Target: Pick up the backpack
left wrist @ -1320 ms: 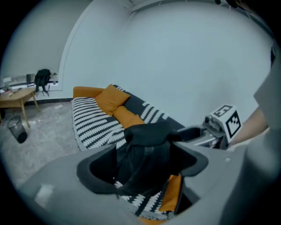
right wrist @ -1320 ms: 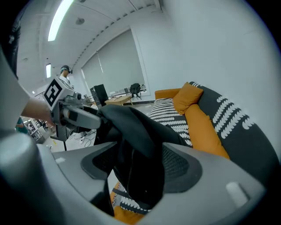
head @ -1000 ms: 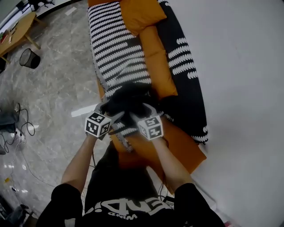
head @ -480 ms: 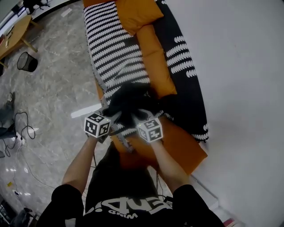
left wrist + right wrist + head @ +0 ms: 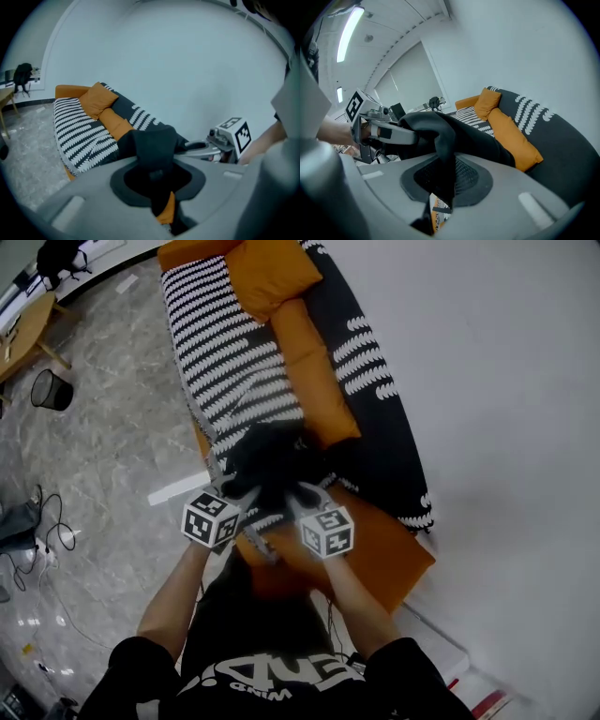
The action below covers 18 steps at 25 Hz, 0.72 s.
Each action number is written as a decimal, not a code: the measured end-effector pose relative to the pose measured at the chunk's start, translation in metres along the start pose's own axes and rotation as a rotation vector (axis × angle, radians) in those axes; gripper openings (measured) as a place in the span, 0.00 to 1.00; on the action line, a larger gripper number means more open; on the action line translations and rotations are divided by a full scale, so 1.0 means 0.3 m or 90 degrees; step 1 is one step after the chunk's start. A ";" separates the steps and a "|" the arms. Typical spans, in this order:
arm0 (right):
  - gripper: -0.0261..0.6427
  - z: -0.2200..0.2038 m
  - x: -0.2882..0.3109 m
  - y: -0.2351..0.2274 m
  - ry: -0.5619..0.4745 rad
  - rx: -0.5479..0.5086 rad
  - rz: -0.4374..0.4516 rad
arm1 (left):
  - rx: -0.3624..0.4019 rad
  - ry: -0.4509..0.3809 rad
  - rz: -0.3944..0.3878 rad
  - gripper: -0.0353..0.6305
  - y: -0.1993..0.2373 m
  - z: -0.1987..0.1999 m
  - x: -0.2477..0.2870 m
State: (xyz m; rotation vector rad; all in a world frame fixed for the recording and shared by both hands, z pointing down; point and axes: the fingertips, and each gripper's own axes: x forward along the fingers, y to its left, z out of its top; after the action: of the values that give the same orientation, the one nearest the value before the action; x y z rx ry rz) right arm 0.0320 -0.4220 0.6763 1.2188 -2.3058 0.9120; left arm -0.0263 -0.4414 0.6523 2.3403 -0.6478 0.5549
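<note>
Head view puts the backpack (image 5: 267,457) directly ahead of me at the front edge of the sofa (image 5: 389,554), lying crosswise, with my left gripper (image 5: 234,491) and right gripper (image 5: 302,491) equally near, each set of jaws having just closed to pinch a fold of its black fabric.

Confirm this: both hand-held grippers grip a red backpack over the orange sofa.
Wrong colour: the backpack is black, not red, as the head view shows. The left hand-held gripper and right hand-held gripper, whose jaws have just been closing, each pinch its fabric over the orange sofa.
</note>
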 end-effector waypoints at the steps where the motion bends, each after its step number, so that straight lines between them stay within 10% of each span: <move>1: 0.11 0.025 -0.030 0.010 -0.011 0.001 -0.003 | 0.005 -0.003 -0.003 0.16 -0.023 0.026 -0.017; 18: 0.11 0.241 -0.479 0.322 -0.129 -0.060 0.081 | 0.058 -0.111 0.035 0.15 -0.456 0.232 -0.425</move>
State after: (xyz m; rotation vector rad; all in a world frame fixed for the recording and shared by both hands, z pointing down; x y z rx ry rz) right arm 0.0290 -0.3477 0.5040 1.1849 -2.5799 0.7414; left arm -0.0333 -0.3572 0.4714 2.4817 -0.7833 0.4160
